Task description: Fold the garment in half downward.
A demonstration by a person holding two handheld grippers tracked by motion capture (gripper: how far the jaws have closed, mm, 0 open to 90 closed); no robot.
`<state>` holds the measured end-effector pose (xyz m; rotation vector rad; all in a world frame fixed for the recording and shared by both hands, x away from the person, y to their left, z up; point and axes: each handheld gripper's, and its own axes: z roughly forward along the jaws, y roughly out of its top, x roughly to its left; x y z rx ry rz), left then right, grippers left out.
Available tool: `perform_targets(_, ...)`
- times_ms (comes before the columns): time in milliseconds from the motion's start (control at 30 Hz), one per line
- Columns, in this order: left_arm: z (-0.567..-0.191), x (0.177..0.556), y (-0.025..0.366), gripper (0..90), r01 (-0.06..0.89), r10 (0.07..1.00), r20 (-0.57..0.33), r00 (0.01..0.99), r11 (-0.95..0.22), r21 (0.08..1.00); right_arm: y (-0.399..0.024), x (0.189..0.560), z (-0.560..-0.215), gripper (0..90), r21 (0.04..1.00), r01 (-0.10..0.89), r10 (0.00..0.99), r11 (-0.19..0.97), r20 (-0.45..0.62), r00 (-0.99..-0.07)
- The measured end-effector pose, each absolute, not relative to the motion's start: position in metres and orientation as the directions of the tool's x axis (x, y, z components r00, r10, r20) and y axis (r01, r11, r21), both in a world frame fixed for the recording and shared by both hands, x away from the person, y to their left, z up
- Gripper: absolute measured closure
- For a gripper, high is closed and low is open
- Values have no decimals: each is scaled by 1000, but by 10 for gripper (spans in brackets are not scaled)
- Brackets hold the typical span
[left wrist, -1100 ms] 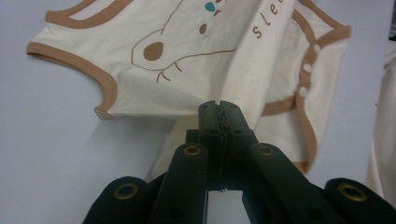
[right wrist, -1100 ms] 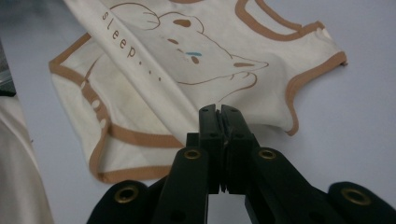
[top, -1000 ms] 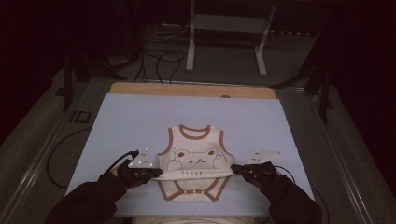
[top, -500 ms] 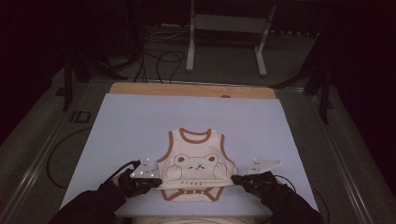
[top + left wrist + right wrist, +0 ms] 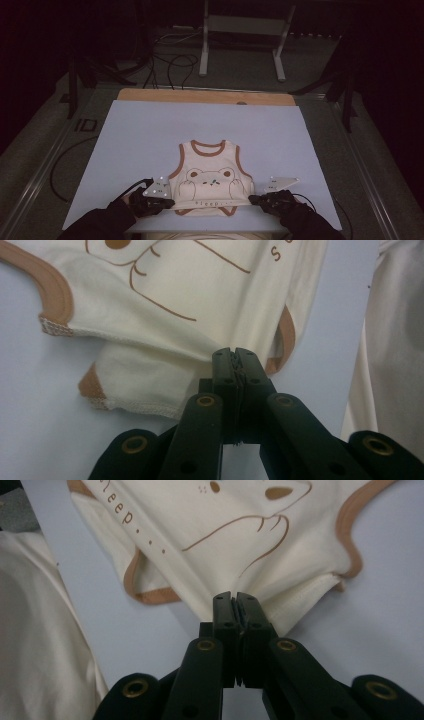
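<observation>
A cream sleeveless baby bodysuit (image 5: 210,172) with brown trim and a bear print lies on the pale blue sheet (image 5: 145,135), neck toward the far side. My left gripper (image 5: 170,202) is shut on its left side edge, pinching the cream cloth (image 5: 165,285) between the fingertips (image 5: 234,354). On the opposite side, my right gripper (image 5: 252,200) is shut on the hem, where the fabric (image 5: 240,535) bunches into the closed tips (image 5: 234,597). The cloth is stretched taut between the two grippers along the line of printed letters.
The sheet covers a wooden table whose far edge (image 5: 200,96) shows bare. A metal stand (image 5: 240,30) and cables (image 5: 170,65) are on the floor beyond. Cream clothing of the person (image 5: 390,365) sits at the near table edge.
Both grippers have moved toward the near edge and lower, drawing the held part of the bodysuit with them. The garment now lies flatter on the sheet.
</observation>
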<state>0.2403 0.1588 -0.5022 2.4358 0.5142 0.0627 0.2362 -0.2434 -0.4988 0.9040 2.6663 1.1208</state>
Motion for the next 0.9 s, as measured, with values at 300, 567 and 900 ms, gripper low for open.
perform_targets(300,-507,242,160,892,356,367,-107,924,-723,592,-244,235,-508,885,662,495,561,562,134,-817)
perform_targets(567,-506,242,159,871,347,362,-98,927,-730,588,-243,236,-513,882,650,493,557,579,126,-821)
perform_targets(900,-503,242,158,688,332,354,-85,931,-728,600,-248,236,-502,763,688,478,552,545,135,-823)
